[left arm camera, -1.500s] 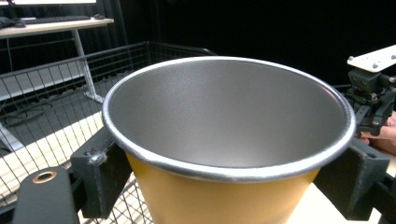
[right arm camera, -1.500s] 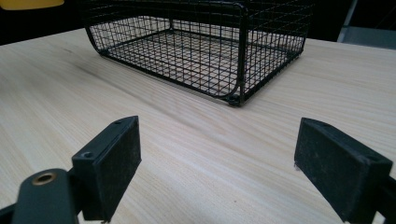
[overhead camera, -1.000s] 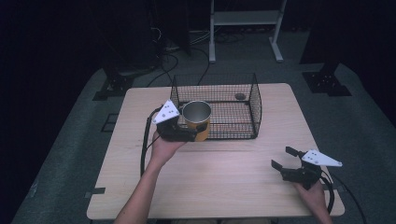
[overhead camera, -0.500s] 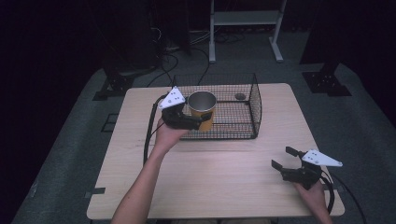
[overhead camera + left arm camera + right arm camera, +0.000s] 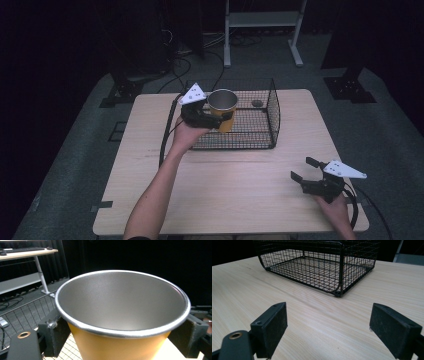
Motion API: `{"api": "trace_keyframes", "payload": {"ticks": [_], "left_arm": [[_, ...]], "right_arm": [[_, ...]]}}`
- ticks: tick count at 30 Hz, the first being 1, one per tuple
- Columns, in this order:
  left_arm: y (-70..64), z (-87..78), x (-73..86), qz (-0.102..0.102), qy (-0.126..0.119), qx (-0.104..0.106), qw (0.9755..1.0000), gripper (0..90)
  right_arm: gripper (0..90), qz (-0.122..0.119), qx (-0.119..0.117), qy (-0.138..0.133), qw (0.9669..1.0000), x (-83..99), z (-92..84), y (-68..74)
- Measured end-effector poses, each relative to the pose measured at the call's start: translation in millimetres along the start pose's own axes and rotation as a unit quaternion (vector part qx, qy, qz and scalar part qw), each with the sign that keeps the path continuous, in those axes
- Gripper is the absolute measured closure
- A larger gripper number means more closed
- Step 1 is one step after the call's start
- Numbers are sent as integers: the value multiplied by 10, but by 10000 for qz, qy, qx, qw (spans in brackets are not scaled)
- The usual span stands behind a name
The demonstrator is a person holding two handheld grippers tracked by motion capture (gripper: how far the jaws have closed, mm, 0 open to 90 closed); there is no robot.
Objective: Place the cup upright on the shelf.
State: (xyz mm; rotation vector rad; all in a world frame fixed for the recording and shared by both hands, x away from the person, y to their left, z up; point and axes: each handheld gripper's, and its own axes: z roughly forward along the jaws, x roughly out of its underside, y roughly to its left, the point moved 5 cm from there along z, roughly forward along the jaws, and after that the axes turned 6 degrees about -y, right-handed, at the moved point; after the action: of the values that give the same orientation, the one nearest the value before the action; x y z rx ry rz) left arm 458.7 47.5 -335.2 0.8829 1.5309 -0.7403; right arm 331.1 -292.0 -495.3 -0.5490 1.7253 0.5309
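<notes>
Here the left gripper (image 5: 216, 118) has its jaws clamped on a yellow cup (image 5: 223, 108), upper centre, over the wire basket (image 5: 274, 117). The right gripper (image 5: 305, 170) sits lower right on the surface (image 5: 240, 185); jaws wide apart, holding nothing.

Overhead light is falling on the pale table (image 5: 240, 185) while the surrounding room is sinking into near-black. The high view is looking soft and grainy. A gentle sheen is showing inside the metal cup (image 5: 122, 305), and the nearest black jaws are blurring slightly.
</notes>
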Motion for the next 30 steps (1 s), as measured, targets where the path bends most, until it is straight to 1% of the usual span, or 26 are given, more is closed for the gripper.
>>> {"api": "trace_keyframes", "payload": {"ticks": [2,3,8,10,11,12,13,14,18,20,22,23,25,27,30], "left_arm": [[24,61,-11,27,116,21,9999,142],[33,79,-15,33,133,31,9999,143],[72,138,-17,45,150,28,9999,142],[115,173,-7,34,195,15,9998,142],[115,173,-7,34,195,15,9998,142],[144,200,-1,33,213,-21,9998,142],[144,200,-1,33,213,-21,9998,142],[177,229,1,23,225,-47,9997,142],[208,275,2,20,231,-48,9997,142],[234,312,12,77,295,-57,9995,142],[252,342,22,81,317,-44,9995,142],[258,356,26,61,314,-45,9995,142],[266,376,31,75,299,-23,9995,142],[279,405,37,103,335,-35,9994,142],[305,453,47,86,278,-45,9996,142]], "right_arm": [[136,1,0,-1,10000,0,-1,0],[136,4,-1,-5,10000,0,-1,-1],[136,17,6,-6,10000,0,-5,2],[136,24,3,-8,10000,0,-5,2],[136,28,1,-9,10000,0,-5,1],[136,29,-2,-9,10000,0,-5,1],[136,29,-3,-8,10000,0,-5,1],[136,28,-2,-7,10000,0,-5,1],[136,21,2,-7,10000,0,-6,3],[136,15,0,-5,10000,0,-5,3],[136,8,-3,-4,10000,0,-5,5],[136,7,-5,-4,10000,0,-5,5],[136,8,-6,-3,10000,0,-5,5],[136,11,-13,-5,10000,0,-5,4],[136,21,-18,-6,10000,0,-5,4]]}}
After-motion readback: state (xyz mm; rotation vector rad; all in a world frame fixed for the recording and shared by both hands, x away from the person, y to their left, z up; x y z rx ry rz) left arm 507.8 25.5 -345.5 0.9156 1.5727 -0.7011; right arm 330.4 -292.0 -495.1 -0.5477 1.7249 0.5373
